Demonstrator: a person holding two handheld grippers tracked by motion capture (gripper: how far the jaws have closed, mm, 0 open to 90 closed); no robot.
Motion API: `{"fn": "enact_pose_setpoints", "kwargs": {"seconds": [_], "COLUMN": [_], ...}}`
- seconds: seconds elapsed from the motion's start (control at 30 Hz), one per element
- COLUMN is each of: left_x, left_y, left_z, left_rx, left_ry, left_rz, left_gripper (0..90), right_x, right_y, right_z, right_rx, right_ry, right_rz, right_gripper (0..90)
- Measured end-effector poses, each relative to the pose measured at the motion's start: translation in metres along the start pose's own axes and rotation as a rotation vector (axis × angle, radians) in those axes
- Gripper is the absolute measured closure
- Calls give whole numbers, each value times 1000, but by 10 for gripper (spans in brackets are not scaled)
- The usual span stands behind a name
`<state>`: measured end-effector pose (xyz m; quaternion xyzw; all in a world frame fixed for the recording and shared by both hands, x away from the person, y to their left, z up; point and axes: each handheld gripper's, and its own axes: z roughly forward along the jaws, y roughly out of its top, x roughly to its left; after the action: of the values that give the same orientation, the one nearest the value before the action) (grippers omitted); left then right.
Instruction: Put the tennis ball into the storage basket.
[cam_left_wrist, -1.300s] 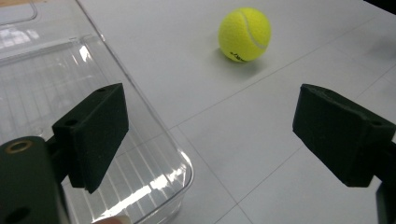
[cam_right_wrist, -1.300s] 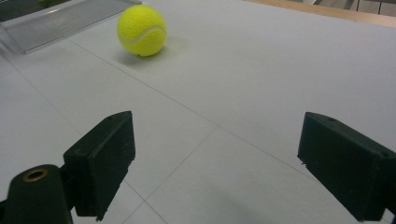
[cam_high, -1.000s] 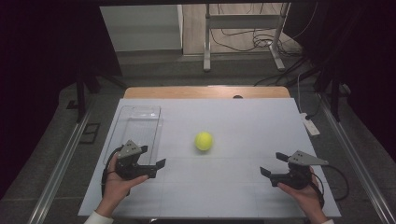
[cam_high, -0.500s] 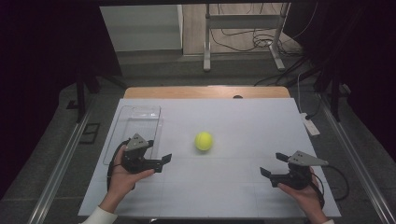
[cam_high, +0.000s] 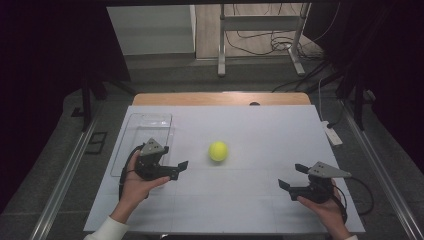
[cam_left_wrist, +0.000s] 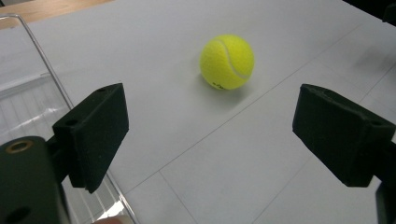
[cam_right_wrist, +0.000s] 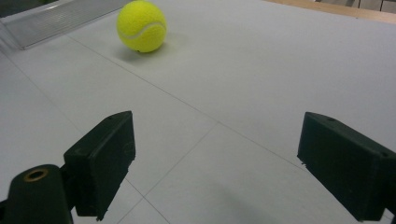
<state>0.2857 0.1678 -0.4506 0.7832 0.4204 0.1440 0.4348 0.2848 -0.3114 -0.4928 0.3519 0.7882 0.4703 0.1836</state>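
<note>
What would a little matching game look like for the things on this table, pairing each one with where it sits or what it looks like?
Things:
1. tennis ball
2. clear tray
3. left gripper
4. right gripper

Descriptions:
A. see-through, at the left side of the table
B. yellow, near the table's middle
C. open, in a hand near the table's right front
D. open, beside the tray, pointing toward the ball

Pairs: 1-B, 2-A, 3-D, 4-C
</note>
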Motion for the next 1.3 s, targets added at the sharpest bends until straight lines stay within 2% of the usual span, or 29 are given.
{"fn": "enact_pose_setpoints", "kwargs": {"seconds": [0.53,0.83,1.3], "left_x": [-5,-8,-10], "left_y": [21,30,40], "left_z": [14,26,38], "left_rx": [20,48,64], "left_ry": [-28,-47,-70], "left_rz": [23,47,49], "left_gripper": [120,119,117], "right_x": [0,0,-1], "right_y": [-1,-1,-2], "right_z": [1,2,2], "right_rx": [3,7,11], "right_ry": [-2,-3,-5], "right_rz": [-5,-4,-7], "right_gripper": [118,118,118]}}
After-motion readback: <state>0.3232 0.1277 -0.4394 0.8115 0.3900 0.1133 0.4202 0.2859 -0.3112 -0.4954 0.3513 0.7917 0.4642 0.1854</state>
